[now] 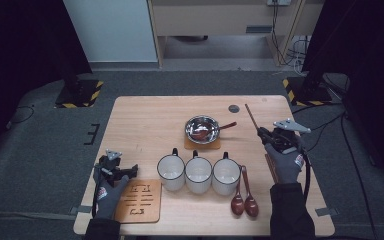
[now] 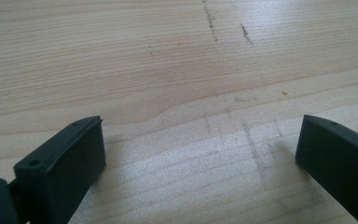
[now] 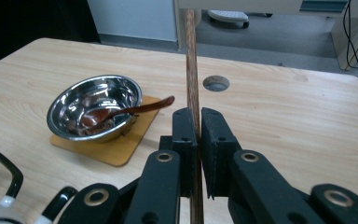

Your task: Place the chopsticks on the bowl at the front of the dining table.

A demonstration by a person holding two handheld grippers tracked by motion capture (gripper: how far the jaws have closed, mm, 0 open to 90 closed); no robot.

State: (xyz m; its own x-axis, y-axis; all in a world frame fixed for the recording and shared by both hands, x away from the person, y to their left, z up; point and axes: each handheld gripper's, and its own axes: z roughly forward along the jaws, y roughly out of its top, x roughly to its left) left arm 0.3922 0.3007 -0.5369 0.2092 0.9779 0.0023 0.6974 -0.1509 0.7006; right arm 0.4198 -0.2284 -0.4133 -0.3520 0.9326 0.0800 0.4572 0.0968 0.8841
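- A slim, round brown wooden chopstick (image 3: 192, 70) is clamped between the flat black jaws of the right gripper (image 3: 196, 135), raised over the table's right side.
- The left gripper (image 2: 198, 154) is held spread wide, with nothing in it, above the pale grained wooden table (image 2: 168, 70).
- A shiny steel bowl (image 3: 94, 106) with a dark spoon (image 3: 130, 111) is seated on a square wooden coaster (image 3: 116, 149).

3 white mugs (image 1: 198, 174), 2 wooden spoons (image 1: 244, 200)

A recording lab or studio: a lone wooden table (image 1: 145, 112) on grey carpet (image 1: 40, 150), black curtains (image 1: 25, 40), hazard-striped stand bases (image 1: 78, 94) and loose cables (image 1: 292, 55) by plain cabinets (image 1: 220, 20).
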